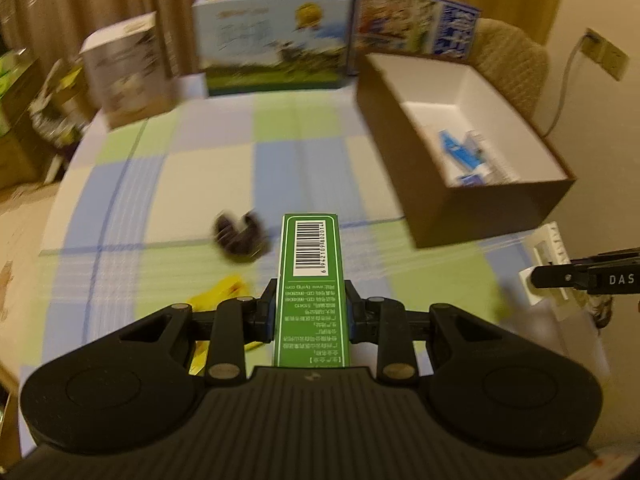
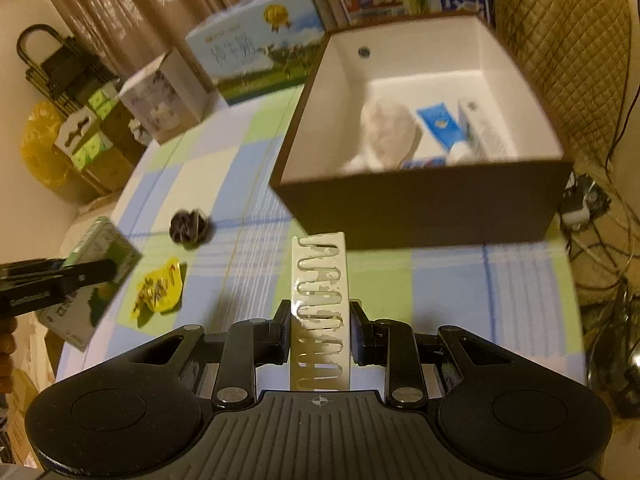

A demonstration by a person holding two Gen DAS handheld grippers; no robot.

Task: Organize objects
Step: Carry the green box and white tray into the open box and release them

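My left gripper (image 1: 310,312) is shut on a slim green box (image 1: 310,264) with a barcode on its top, held above the checked tablecloth (image 1: 192,184). My right gripper (image 2: 320,332) is shut on a narrow white box (image 2: 320,280) with a wavy cut-out pattern. An open brown box (image 2: 420,208) with white inside walls stands just beyond it and holds a white fluffy thing (image 2: 384,132) and blue packets (image 2: 438,122). In the left wrist view this brown box (image 1: 480,216) is at the right. On the cloth lie a dark flower-like item (image 2: 190,226) and a yellow packet (image 2: 158,288).
Three cartons stand along the table's far edge: a pale one (image 1: 128,72), a light blue one (image 1: 272,36), a colourful one (image 1: 412,24). A padded chair (image 1: 508,60) stands behind the brown box. Cables (image 2: 600,220) lie on the floor at the right; stacked boxes (image 2: 88,136) stand at the left.
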